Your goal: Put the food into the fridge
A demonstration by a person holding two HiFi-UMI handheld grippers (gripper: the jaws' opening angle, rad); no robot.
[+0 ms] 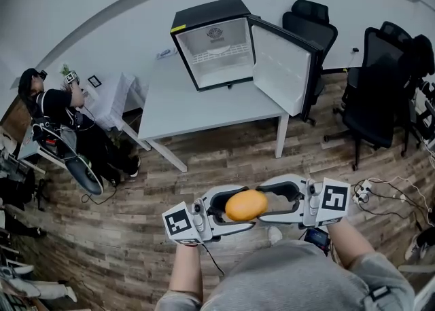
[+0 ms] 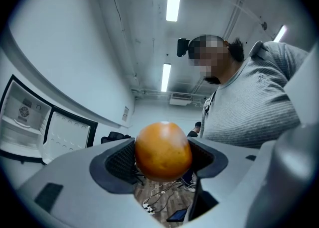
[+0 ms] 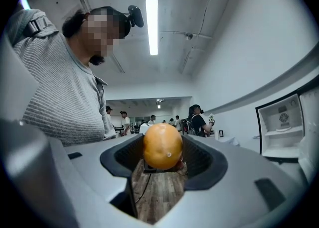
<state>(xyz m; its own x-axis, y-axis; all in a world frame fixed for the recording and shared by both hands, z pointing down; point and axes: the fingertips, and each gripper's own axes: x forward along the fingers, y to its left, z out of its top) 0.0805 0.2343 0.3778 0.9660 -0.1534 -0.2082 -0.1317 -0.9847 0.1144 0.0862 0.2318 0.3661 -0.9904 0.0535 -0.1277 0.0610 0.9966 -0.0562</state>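
An orange point(image 1: 246, 205) hangs in front of my chest, between my two grippers, which point at each other. My left gripper point(image 1: 234, 209) has the orange point(image 2: 163, 151) between its dark pads, touching both. My right gripper point(image 1: 266, 201) comes from the other side, and the orange point(image 3: 162, 146) sits between its pads too, near the tips. Both are shut on it. The small black fridge point(image 1: 214, 45) stands on a white table point(image 1: 183, 106) across the room, its door point(image 1: 282, 65) swung open to the right. Its white inside holds one wire shelf. The fridge point(image 2: 22, 117) point(image 3: 284, 122) shows at the edge of both gripper views.
Wooden floor lies between me and the table. Black office chairs point(image 1: 380, 85) stand right of the fridge. A seated person point(image 1: 51, 109) is at the far left beside a white sheet. Cables point(image 1: 380, 194) lie on the floor at my right.
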